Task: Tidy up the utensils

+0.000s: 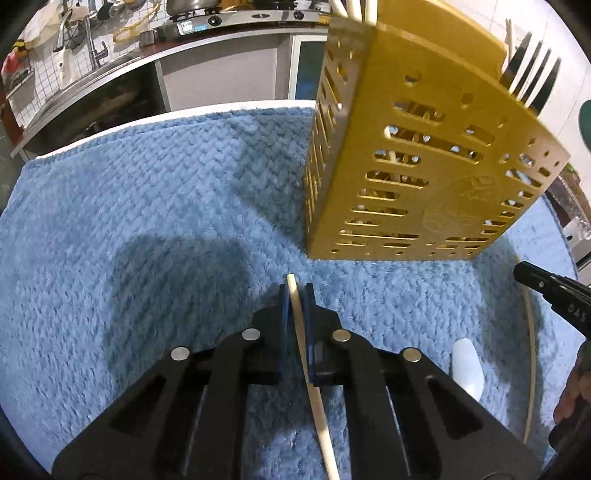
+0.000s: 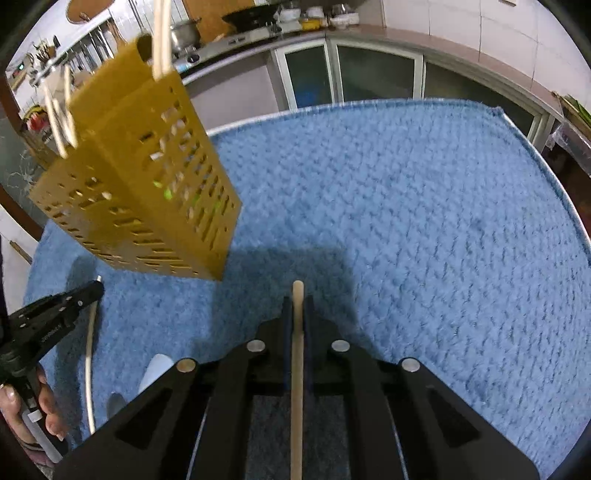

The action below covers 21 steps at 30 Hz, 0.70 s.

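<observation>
a cream chopstick (image 1: 295, 306) is being pinched between the blue pads of the left gripper (image 1: 296, 295), its blunt tip standing just past the fingertips and its shaft running back under the black linkage. in the right wrist view, a wooden chopstick (image 2: 297, 332) is being gripped the same way by the right gripper (image 2: 297, 301), the jaws pressed against it on both sides and the tip poking out ahead.

both grippers are being held above a blue towel (image 1: 147, 192) that is covering the table. a yellow perforated utensil holder (image 1: 417, 166) is standing on the towel, ahead of the left gripper and to its right; in the right wrist view the same holder (image 2: 140, 192) is being seen ahead and to the left. pale chopsticks (image 2: 161, 40) are sticking up out of its top, and dark fork tines (image 1: 532, 81) are showing above its rim at the far corner.

a white spoon (image 1: 468, 365) is lying on the towel between the two grippers, near the holder's base. a kitchen counter (image 2: 369, 37) with a pot (image 2: 184, 31) and a stove (image 1: 236, 20) is being seen in the background.
</observation>
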Each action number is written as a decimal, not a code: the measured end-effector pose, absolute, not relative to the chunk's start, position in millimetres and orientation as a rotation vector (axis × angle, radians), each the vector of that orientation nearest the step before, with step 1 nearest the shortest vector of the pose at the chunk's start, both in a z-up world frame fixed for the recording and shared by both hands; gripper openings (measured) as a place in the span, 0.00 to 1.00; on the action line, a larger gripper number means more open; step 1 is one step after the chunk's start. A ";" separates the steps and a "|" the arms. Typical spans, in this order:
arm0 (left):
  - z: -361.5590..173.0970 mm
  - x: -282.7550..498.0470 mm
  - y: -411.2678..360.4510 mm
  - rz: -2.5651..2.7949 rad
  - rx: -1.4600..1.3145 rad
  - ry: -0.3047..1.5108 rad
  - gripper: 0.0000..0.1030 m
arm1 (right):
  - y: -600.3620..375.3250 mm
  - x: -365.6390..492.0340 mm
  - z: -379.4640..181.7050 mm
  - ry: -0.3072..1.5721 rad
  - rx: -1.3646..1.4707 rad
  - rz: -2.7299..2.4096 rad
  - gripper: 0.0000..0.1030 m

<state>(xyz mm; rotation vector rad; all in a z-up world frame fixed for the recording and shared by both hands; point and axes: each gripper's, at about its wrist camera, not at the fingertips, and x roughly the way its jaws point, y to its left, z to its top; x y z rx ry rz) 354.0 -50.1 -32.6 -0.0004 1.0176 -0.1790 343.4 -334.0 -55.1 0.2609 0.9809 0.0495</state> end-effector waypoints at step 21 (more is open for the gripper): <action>91.1 268.2 -28.2 -0.239 -0.018 0.584 0.04 | -343.2 248.4 62.5 0.515 0.246 0.089 0.06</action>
